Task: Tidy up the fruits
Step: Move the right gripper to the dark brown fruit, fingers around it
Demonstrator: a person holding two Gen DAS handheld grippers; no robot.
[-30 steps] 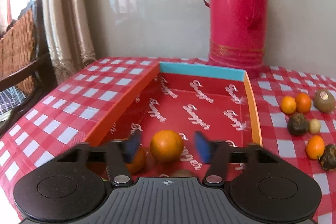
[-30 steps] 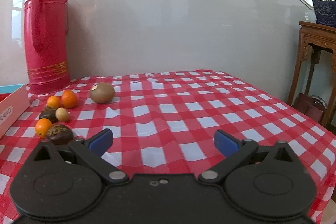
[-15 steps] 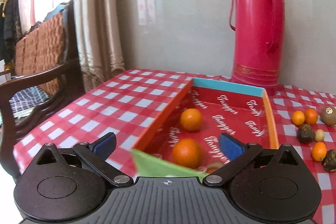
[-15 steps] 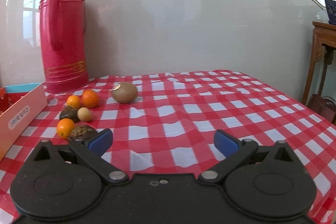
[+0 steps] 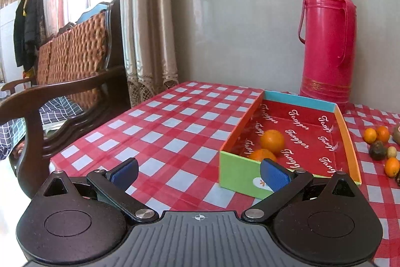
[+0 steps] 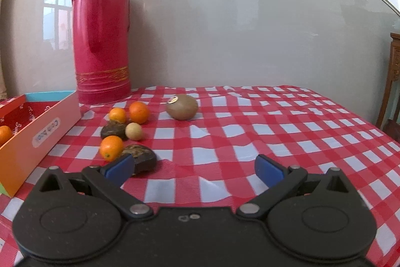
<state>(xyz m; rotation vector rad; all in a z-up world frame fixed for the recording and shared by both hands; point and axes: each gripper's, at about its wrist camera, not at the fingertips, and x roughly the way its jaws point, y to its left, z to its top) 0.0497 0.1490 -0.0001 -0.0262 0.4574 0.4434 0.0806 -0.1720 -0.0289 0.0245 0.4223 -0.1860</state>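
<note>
Having been spread wide and empty, both the left gripper [image 5: 198, 173] and right gripper [image 6: 193, 167] are readied; the nearest orange [image 6: 111, 148] is judged next for the box [image 5: 346, 131].

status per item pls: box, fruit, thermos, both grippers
box: open-topped, on the tablecloth, two oranges inside
oranges in box: resting on the box floor, near its front left corner
loose fruit: three small oranges, kiwi, two dark fruits and a pale round one, on the cloth outside the box
thermos: upright, lid on
left gripper: open, empty
right gripper: open, empty
</note>
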